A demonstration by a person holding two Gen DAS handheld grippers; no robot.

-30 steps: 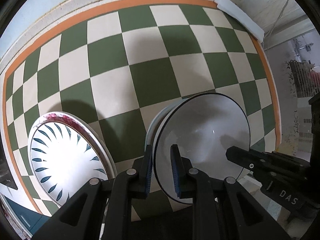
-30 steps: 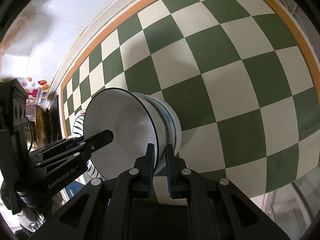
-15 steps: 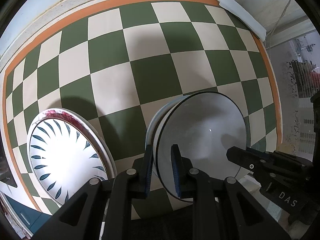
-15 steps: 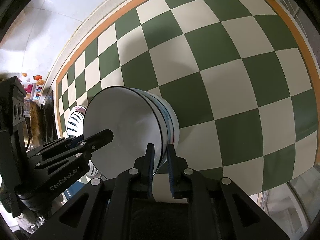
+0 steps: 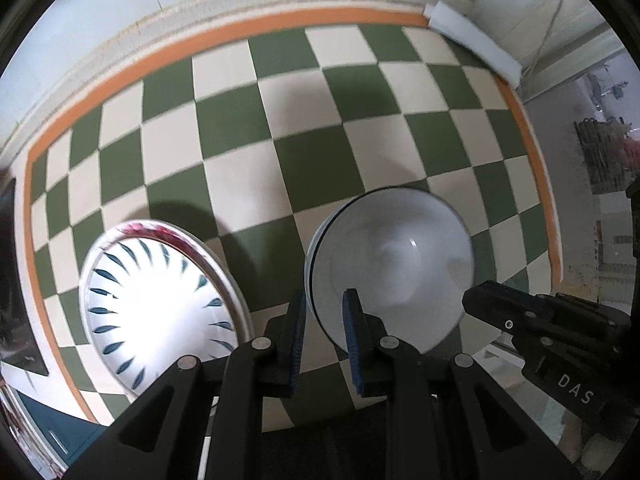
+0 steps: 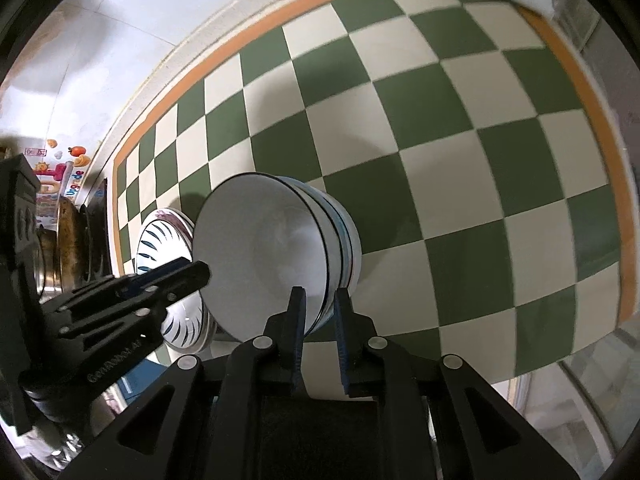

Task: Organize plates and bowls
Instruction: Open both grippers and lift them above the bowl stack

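Observation:
A stack of white bowls with dark rims [image 5: 396, 264] [image 6: 272, 252] is held over the green and cream checkered cloth. My left gripper [image 5: 322, 312] is shut on the stack's near-left rim, one finger inside and one outside. My right gripper [image 6: 318, 312] is shut on the rim on the opposite side. Each gripper shows in the other's view: the right one at lower right [image 5: 540, 332], the left one at lower left [image 6: 132, 296]. A stack of plates with a blue leaf pattern [image 5: 156, 304] [image 6: 168, 276] lies left of the bowls.
The cloth [image 5: 304, 160] has an orange border along a pale wall. A white foam strip [image 5: 472, 40] lies at the far right corner. Metal pans [image 6: 60, 244] stand at the left beyond the plates. The table's right edge [image 6: 616, 200] drops off to the floor.
Both grippers have pulled back and up with the bowl stack; the bowls and plates look smaller and farther from the cameras. Both grips are unchanged.

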